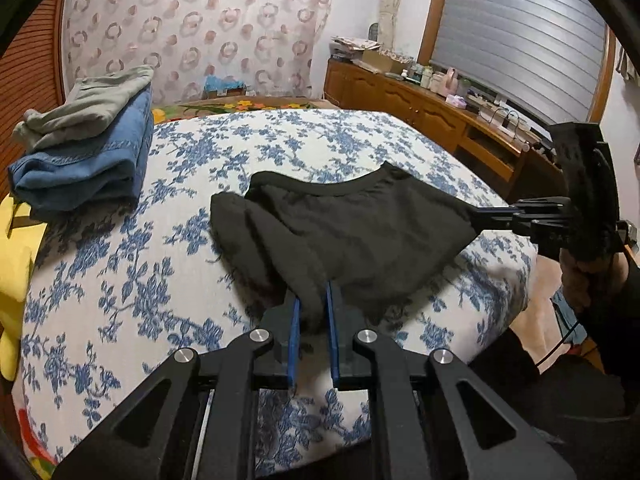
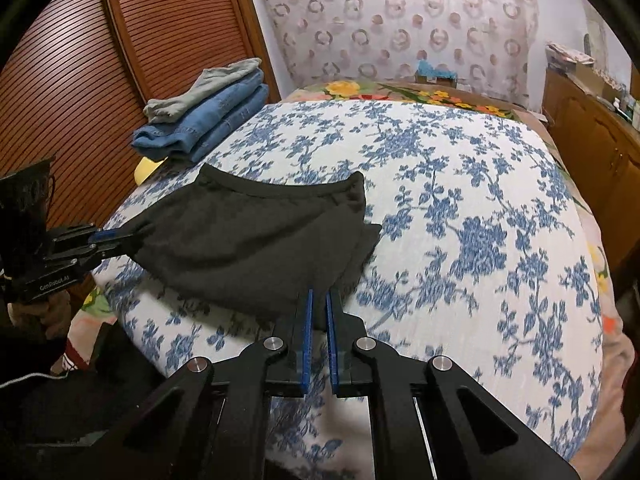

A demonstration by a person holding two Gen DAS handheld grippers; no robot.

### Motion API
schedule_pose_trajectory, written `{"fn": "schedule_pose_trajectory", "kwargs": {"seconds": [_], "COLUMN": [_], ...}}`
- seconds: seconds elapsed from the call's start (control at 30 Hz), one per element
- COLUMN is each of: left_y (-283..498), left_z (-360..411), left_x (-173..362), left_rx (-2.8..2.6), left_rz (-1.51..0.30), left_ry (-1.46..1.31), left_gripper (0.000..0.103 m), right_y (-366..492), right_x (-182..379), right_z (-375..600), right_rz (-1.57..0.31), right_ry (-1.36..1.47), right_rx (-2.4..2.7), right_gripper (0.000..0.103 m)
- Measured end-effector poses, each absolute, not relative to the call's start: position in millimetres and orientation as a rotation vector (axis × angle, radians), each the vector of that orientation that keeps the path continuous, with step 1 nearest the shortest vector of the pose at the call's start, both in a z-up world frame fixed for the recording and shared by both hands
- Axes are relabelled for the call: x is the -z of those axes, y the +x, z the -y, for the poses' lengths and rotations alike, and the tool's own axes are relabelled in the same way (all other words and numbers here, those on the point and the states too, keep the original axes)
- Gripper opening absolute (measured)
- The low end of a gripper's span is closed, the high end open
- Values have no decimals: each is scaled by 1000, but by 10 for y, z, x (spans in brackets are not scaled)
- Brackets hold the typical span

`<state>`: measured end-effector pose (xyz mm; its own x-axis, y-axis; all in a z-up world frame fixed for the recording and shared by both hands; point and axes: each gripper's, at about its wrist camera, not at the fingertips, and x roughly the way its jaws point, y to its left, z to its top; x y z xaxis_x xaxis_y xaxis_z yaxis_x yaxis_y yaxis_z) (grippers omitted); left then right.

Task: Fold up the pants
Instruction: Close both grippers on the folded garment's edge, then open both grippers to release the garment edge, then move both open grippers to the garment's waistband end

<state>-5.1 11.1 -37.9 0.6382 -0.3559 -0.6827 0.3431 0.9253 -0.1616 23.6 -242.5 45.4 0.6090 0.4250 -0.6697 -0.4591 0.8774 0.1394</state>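
Observation:
The black pants point(image 1: 348, 232) lie partly folded on the blue-flowered bedspread point(image 1: 160, 280), held up at two corners. My left gripper point(image 1: 313, 296) is shut on the near corner of the pants. My right gripper point(image 1: 478, 216) comes in from the right and is shut on the other corner. In the right wrist view the black pants point(image 2: 256, 236) stretch between my right gripper point(image 2: 319, 300) at the near edge and my left gripper point(image 2: 128, 238) at the left. The cloth hangs slightly between them.
A pile of folded blue jeans point(image 1: 84, 160) with a grey garment point(image 1: 92, 104) on top sits at the bed's far left; it also shows in the right wrist view point(image 2: 208, 124). A wooden dresser point(image 1: 420, 104) with clutter runs along the right. A slatted wooden door point(image 2: 80, 80) stands left.

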Motion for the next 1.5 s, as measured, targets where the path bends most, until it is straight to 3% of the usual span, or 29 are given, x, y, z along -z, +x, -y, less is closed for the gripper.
{"fn": "schedule_pose_trajectory", "kwargs": {"seconds": [0.2, 0.3, 0.4, 0.47, 0.53, 0.63, 1.2, 1.5], "left_y": [-27, -23, -17, -10, 4, 52, 539, 803], "left_z": [-95, -102, -144, -181, -211, -234, -176, -192], "left_x": [478, 498, 471, 439, 412, 395, 541, 544], "left_rx": [381, 373, 357, 350, 348, 333, 266, 253], "left_rz": [-822, -827, -809, -795, -787, -786, -825, -835], "left_ry": [-15, -15, -27, -37, -47, -43, -20, -53], "left_gripper": [14, 20, 33, 49, 55, 77, 79, 79], "right_y": [212, 204, 182, 144, 112, 95, 548, 945], "right_x": [-360, -376, -433, -466, -509, -551, -372, -247], "right_z": [2364, 2338, 2322, 2313, 2310, 2295, 2034, 1994], "right_rz": [-792, -784, -767, -749, -729, -706, -728, -747], "right_ry": [-51, -64, -83, -99, -102, -103, -118, -89], "right_rx": [-506, -496, -492, -485, -476, -472, -452, -401], "right_gripper": [6, 6, 6, 6, 6, 7, 45, 48]}}
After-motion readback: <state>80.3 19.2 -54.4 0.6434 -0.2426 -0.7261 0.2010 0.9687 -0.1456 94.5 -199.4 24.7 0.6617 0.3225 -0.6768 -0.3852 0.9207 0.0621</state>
